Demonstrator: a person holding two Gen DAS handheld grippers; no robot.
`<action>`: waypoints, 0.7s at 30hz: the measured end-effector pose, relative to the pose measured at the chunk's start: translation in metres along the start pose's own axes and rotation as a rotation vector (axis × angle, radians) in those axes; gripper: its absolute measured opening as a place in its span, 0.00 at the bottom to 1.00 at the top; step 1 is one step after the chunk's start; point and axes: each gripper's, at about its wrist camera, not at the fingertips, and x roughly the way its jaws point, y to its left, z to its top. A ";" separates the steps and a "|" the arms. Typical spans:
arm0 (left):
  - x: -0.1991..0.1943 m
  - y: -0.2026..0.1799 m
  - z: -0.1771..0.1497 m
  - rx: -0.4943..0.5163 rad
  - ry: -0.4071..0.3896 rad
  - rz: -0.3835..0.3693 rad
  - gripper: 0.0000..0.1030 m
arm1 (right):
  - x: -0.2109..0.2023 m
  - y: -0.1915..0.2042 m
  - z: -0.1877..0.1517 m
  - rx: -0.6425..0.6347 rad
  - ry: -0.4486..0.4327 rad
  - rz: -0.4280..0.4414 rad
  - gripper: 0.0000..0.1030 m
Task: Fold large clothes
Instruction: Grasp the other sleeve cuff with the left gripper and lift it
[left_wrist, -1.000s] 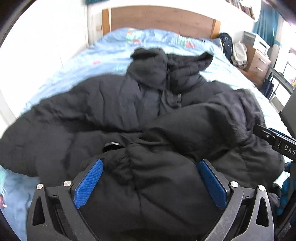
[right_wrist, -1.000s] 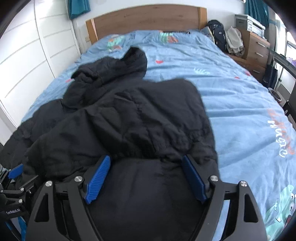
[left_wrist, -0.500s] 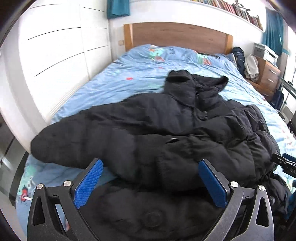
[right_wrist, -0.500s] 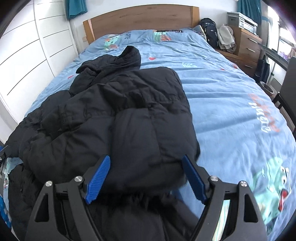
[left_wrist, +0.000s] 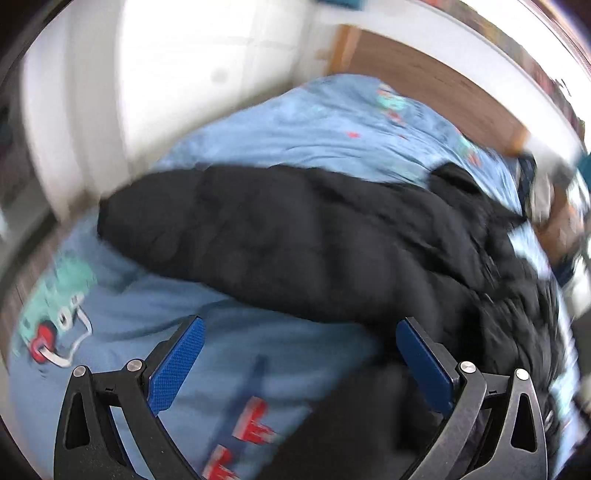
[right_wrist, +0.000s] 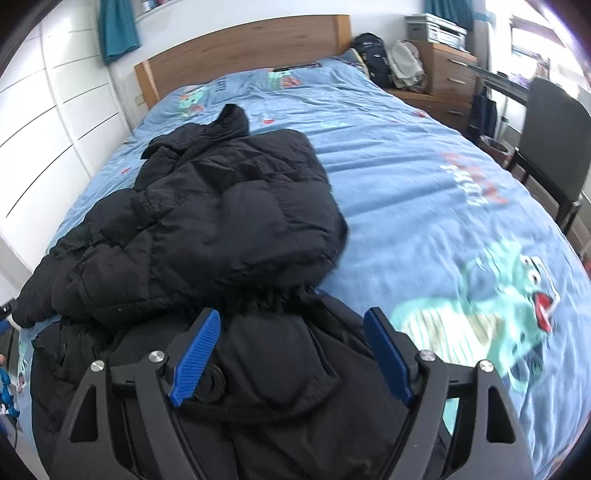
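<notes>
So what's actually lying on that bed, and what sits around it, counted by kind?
Black puffer jacket: 1
Blue printed duvet under it: 1
Wooden headboard: 1
Wooden drawer unit: 1
Dark chair: 1
Bags heaped beside the drawers: 2
Total: 7

jacket (right_wrist: 229, 206): black | bedcover (right_wrist: 424, 192): light blue, cartoon prints | headboard (right_wrist: 240, 48): brown wood

Both grippers, left (left_wrist: 295, 363) & right (right_wrist: 291, 349), had matte black frames w/ triangular cut-outs, silver round screws on the arms, and long blue ribbed pads (right_wrist: 195, 356) inside each finger.
</notes>
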 end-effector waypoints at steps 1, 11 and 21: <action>0.003 0.015 0.003 -0.038 0.007 -0.008 0.99 | -0.003 -0.003 -0.001 0.009 -0.003 -0.012 0.77; 0.060 0.171 0.032 -0.543 0.017 -0.176 0.99 | -0.009 -0.020 -0.004 0.045 0.004 -0.095 0.77; 0.097 0.200 0.031 -0.781 0.011 -0.355 0.70 | -0.008 -0.029 -0.002 0.054 0.017 -0.154 0.77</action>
